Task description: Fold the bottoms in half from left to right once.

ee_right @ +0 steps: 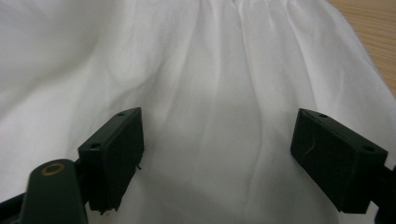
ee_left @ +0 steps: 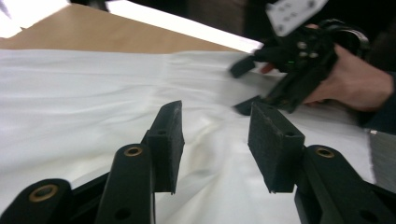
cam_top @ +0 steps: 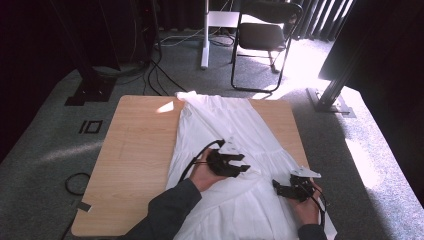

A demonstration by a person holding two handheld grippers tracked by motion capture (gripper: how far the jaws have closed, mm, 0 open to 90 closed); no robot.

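High view: a white garment [cam_top: 225, 135] lies lengthwise on the table [cam_top: 135, 165], from the far edge, where its narrow end slightly overhangs, down to the near edge, where it widens and spills over the near right corner. It looks thin, light and soft, likely to sag, crease and slide on the smooth wood, so I judge it needs two holds spaced apart on a hem or seam, not one pinch mid-panel. The left gripper [cam_top: 243, 167] hovers over the middle of the cloth, fingers apart. The right gripper [cam_top: 278, 188] sits at the cloth's right edge near the near right corner, fingers apart too. The bare left half of the table gives room to spread or fold. Beyond the far edge stand a chair [cam_top: 265, 35] and a white post [cam_top: 205, 35]; cables [cam_top: 155, 75] lie on the floor, none in the way.

Left gripper view: its fingers [ee_left: 168, 140] stand apart just above the cloth with nothing between them; a gathered seam [ee_left: 168, 74] crosses ahead, a firmer place to grip. The right gripper shows farther off in the person's hand [ee_left: 355, 84].

Right gripper view: its fingers [ee_right: 112, 154] stand wide apart over soft folds running away toward the table's edge [ee_right: 373, 28]; nothing is clamped. Loose folds could bunch and slip out of a shallow pinch.
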